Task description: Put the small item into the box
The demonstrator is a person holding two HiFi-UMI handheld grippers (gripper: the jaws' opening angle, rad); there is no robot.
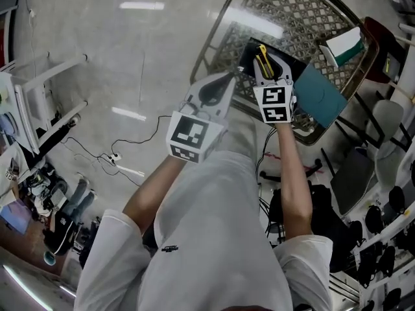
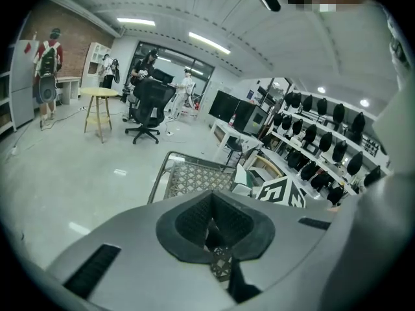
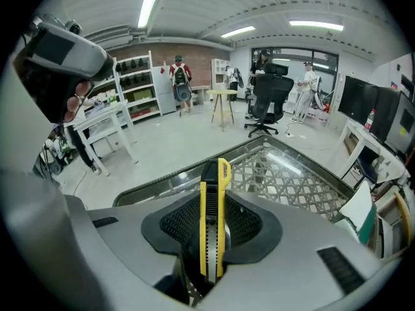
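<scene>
Workshop rm, pale floor [image 1: 130,57]; a metal lattice-topped surface [image 1: 285,11] sits in front of the person. The right hand-held gripper [image 3: 213,254] is clamped on a yellow-and-black utility knife [image 3: 214,219], which stands up lengthwise between the pads w/ its tip past them. In the head view it hangs over a dark open box [image 1: 248,56] w/ a teal flap [image 1: 319,96], lying on the lattice. The left hand-held gripper [image 1: 214,96] is closed w/ nothing in it, just beside the surface's near edge.

Step, as I read it: carry is approx. done, knife above the box but not yet let go. Next: lower into the opening, part the jaws, lift clear w/o catching the flap.
</scene>
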